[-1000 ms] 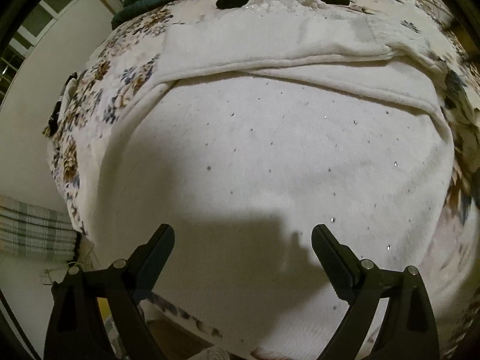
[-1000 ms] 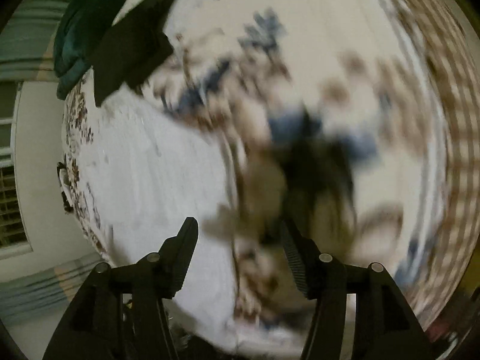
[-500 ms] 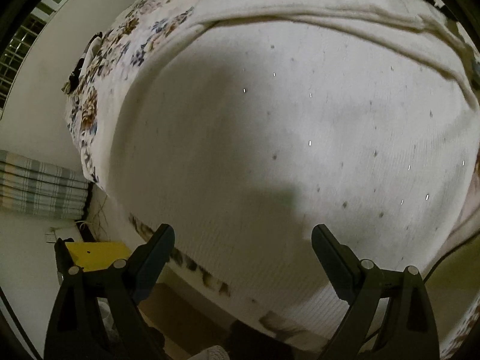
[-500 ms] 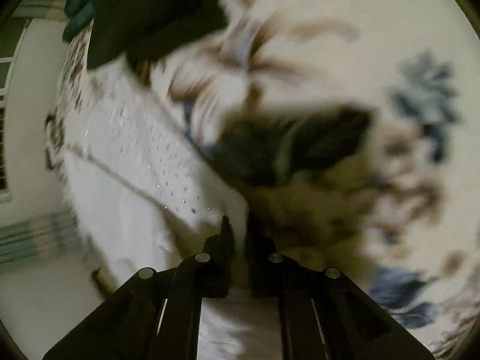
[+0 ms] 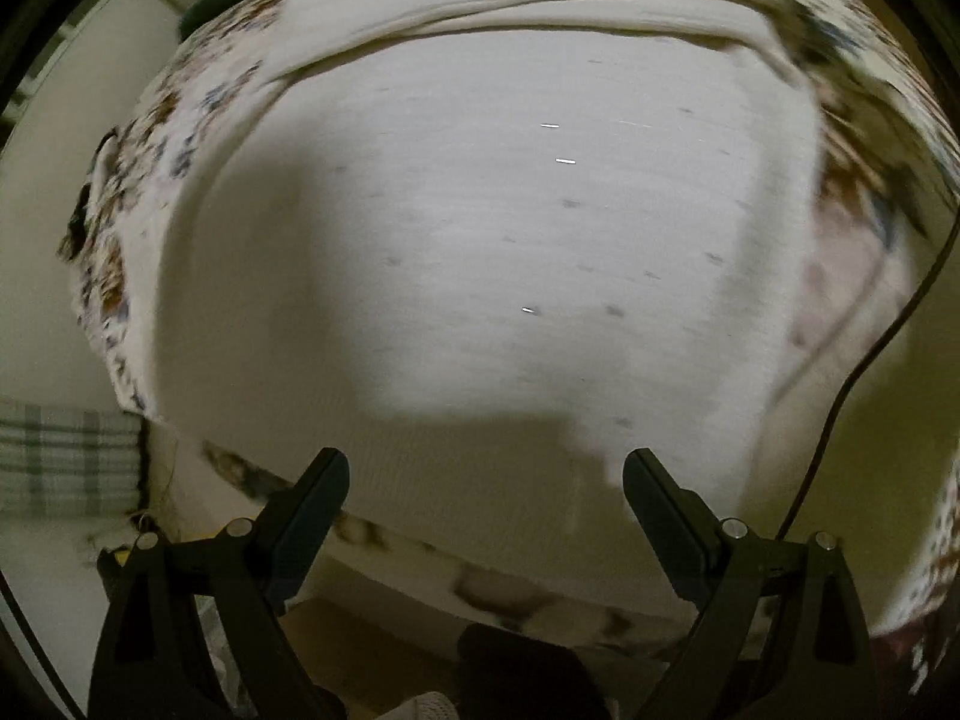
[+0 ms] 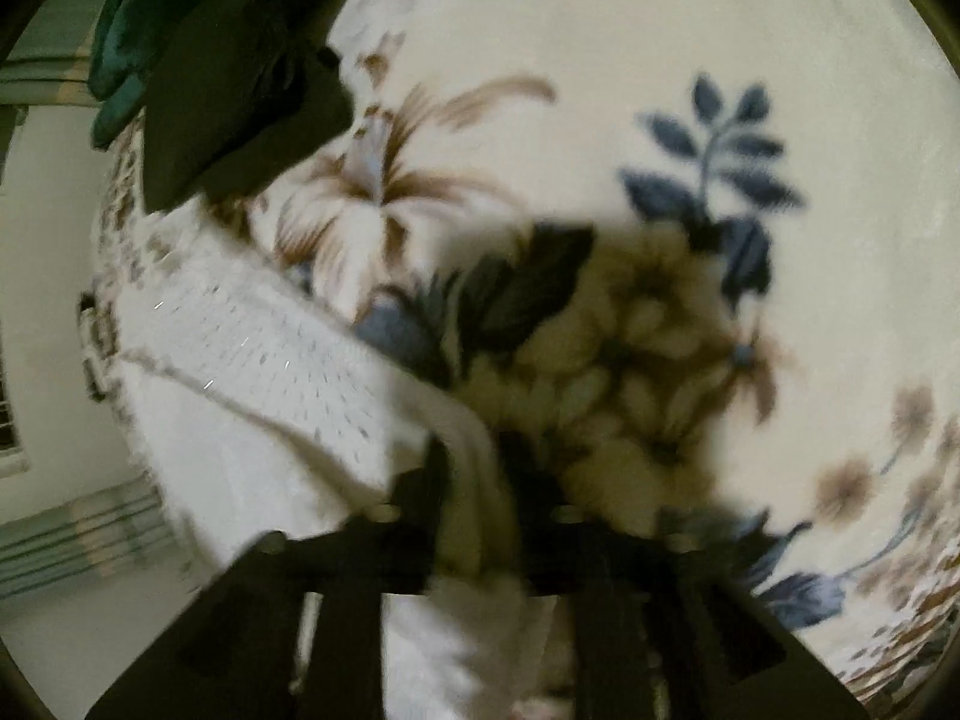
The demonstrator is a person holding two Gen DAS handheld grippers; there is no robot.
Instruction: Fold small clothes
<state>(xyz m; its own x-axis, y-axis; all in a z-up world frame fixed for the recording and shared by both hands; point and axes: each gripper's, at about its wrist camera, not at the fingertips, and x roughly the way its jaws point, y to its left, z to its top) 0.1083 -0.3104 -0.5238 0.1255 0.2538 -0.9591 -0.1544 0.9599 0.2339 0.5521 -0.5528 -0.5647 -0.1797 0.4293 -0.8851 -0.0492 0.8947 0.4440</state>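
Observation:
A white knit sweater [image 5: 480,240] with small sparkly dots lies flat on a floral bedsheet [image 5: 120,210], its far part folded over in a band. My left gripper [image 5: 486,459] hangs open over the sweater's near hem, with nothing between its fingers. In the right wrist view the sweater [image 6: 240,360] lies at the left. A fold of its right edge runs up between the fingers of my right gripper [image 6: 474,456]. Those jaws are opening, and the picture there is blurred.
A black garment [image 6: 240,90] and a teal one [image 6: 120,60] lie at the far end of the bed. The bed's near edge drops off just below the hem. A dark cable [image 5: 870,360] hangs at the right. Plaid fabric [image 5: 60,456] shows at the lower left.
The left gripper slid back toward the sweater's near hem, so the bed edge now shows. The right gripper shut, then parted again, and white cloth now sits between its fingers.

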